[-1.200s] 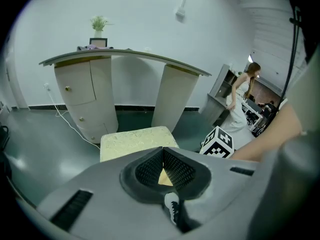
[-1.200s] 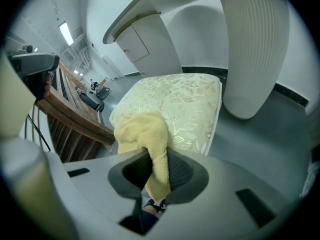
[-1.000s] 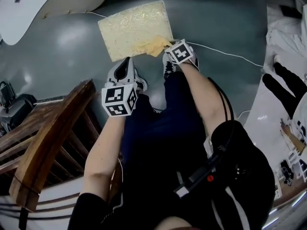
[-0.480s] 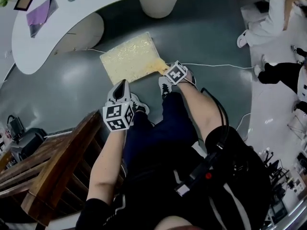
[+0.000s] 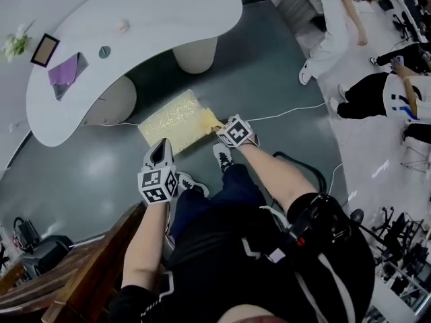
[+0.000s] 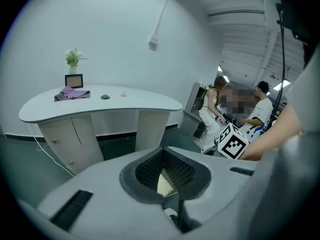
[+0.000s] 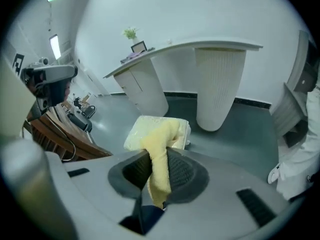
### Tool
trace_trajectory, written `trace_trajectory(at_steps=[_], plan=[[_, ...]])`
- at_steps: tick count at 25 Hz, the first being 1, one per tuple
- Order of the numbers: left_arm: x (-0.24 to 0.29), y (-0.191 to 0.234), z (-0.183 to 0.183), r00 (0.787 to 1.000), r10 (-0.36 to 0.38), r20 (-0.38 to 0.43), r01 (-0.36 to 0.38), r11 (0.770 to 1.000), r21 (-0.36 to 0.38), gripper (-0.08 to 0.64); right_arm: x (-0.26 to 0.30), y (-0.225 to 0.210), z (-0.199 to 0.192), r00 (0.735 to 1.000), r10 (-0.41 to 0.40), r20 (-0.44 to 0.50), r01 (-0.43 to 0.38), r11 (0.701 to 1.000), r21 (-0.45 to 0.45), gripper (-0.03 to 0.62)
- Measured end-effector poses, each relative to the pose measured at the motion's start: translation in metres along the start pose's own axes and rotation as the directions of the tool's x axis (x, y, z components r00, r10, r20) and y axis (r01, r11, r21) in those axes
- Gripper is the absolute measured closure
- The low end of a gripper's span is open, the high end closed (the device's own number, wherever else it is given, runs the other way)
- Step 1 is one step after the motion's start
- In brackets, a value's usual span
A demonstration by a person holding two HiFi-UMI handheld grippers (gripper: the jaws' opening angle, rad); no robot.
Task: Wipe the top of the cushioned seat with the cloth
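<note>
The cushioned seat (image 5: 170, 121) is a pale yellow rectangular pad lying on the grey floor in front of the person's feet. A yellow cloth (image 5: 208, 119) hangs over its right corner, and my right gripper (image 5: 218, 128) is shut on that cloth. In the right gripper view the cloth (image 7: 159, 151) droops between the dark pads, with the seat (image 7: 140, 130) just beyond. My left gripper (image 5: 161, 148) hovers near the seat's near edge, shut and holding nothing. In the left gripper view a sliver of the seat (image 6: 165, 183) shows between its jaws (image 6: 167, 176).
A curved white table (image 5: 135, 32) on two pedestals stands behind the seat, with a purple cloth (image 5: 65, 69) on it. A wooden chair (image 5: 101, 274) is at lower left. A white cable (image 5: 289, 113) runs across the floor. People (image 5: 337, 25) stand at the right.
The head camera has risen and pulled back, so the seat looks smaller and more of the room shows. The right gripper still holds the cloth at the seat's right corner.
</note>
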State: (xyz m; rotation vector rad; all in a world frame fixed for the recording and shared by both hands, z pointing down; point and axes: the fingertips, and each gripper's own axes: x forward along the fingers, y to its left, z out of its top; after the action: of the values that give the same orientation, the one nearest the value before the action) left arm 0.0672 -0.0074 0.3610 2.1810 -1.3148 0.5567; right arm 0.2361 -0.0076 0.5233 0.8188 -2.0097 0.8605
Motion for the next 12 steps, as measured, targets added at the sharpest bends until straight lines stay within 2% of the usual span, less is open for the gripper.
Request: trace_trajectory(at_steps=[3, 5, 9, 12], plan=[[-0.021, -0.003, 0.021, 0.999, -0.036, 0.036, 0.035, 0.999, 0.023, 0.555, -0.035, 0.012, 0.025, 0.997, -0.012, 0.071, 0.011, 1.0, 0.009, 0.517], [-0.036, -0.006, 0.037, 0.996, -0.051, 0.07, 0.05, 0.999, 0.008, 0.555, -0.06, 0.017, 0.041, 0.992, -0.027, 0.122, 0.025, 1.0, 0.017, 0.517], [-0.061, -0.014, 0.075, 0.982, -0.096, 0.163, 0.091, 0.995, 0.042, 0.555, -0.11, 0.022, 0.073, 0.969, -0.061, 0.241, 0.052, 0.998, 0.045, 0.517], [-0.081, -0.015, 0.098, 0.972, -0.122, 0.203, 0.108, 0.991, 0.076, 0.555, -0.144, 0.035, 0.092, 0.952, -0.064, 0.301, 0.057, 0.998, 0.029, 0.517]])
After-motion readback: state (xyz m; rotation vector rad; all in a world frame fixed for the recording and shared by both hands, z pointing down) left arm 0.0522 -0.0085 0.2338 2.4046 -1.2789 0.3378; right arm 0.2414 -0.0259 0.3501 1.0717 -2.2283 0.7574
